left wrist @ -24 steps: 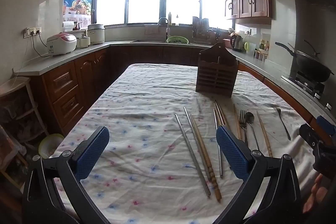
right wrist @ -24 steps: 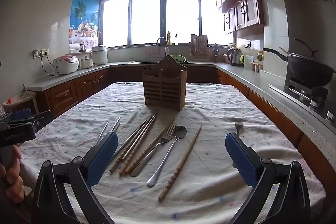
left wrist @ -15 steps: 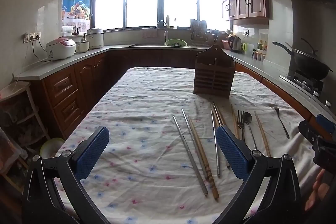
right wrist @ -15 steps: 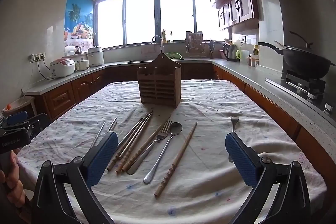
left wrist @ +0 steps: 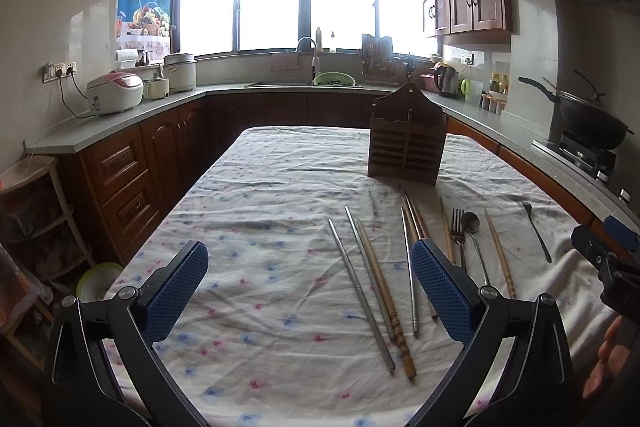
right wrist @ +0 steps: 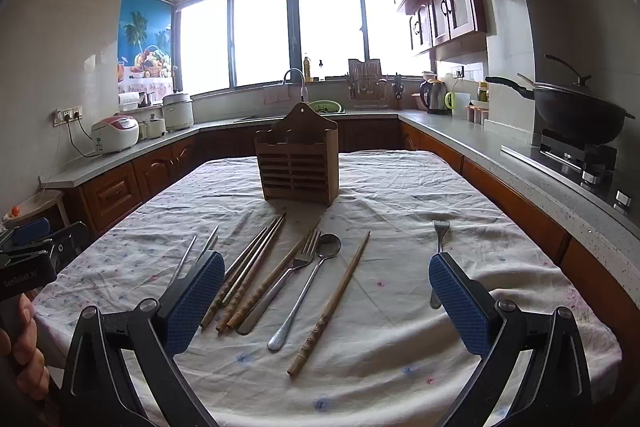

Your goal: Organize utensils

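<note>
Both the left gripper (left wrist: 308, 287) and right gripper (right wrist: 326, 301) stand fully spread and empty above the tablecloth (right wrist: 400, 187), chopsticks (right wrist: 248, 271), fork (right wrist: 296, 267) and spoon (right wrist: 308, 291) lying loose ahead of the jaws, wooden holder (right wrist: 298, 167) upright beyond.

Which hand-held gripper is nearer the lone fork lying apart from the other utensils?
Right. The lone fork sits by the right hand-held gripper; the left hand-held gripper is across the utensil spread.

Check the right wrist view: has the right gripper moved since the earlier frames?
Yes. The right gripper has drifted right: the wooden holder and the spoon now sit further left between its open fingers.
</note>
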`<state>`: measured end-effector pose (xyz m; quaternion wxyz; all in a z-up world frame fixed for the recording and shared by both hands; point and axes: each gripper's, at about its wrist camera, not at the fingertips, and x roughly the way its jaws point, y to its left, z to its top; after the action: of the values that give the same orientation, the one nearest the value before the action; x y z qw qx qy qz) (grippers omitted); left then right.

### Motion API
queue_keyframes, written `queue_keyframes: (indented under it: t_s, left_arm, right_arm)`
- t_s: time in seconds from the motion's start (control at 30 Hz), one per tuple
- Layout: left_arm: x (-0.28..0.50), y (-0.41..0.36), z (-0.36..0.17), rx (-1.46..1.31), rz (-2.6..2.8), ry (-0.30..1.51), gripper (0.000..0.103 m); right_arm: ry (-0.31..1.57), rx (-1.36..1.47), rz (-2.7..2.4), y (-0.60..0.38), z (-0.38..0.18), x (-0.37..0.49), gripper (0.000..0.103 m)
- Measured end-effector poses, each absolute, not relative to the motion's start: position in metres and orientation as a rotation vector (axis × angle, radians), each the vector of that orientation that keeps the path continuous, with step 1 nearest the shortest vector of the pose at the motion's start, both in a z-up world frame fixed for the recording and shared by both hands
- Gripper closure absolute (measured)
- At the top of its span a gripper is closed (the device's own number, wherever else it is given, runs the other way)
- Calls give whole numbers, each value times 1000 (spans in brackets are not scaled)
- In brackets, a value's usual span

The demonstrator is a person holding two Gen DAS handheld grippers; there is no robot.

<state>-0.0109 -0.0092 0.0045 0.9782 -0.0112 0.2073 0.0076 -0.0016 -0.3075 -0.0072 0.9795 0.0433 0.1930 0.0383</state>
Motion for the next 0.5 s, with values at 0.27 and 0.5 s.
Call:
queue_keyframes:
  t_s: [0.27,0.5]
  left_arm:
    - [-11,-7,5,-20,19,412,0]
    - [-12,-7,8,-20,21,404,0]
  right_arm:
    - [377,91,82,-307,-5,-3,0]
    - [364,87,90,-304,-2,-4,0]
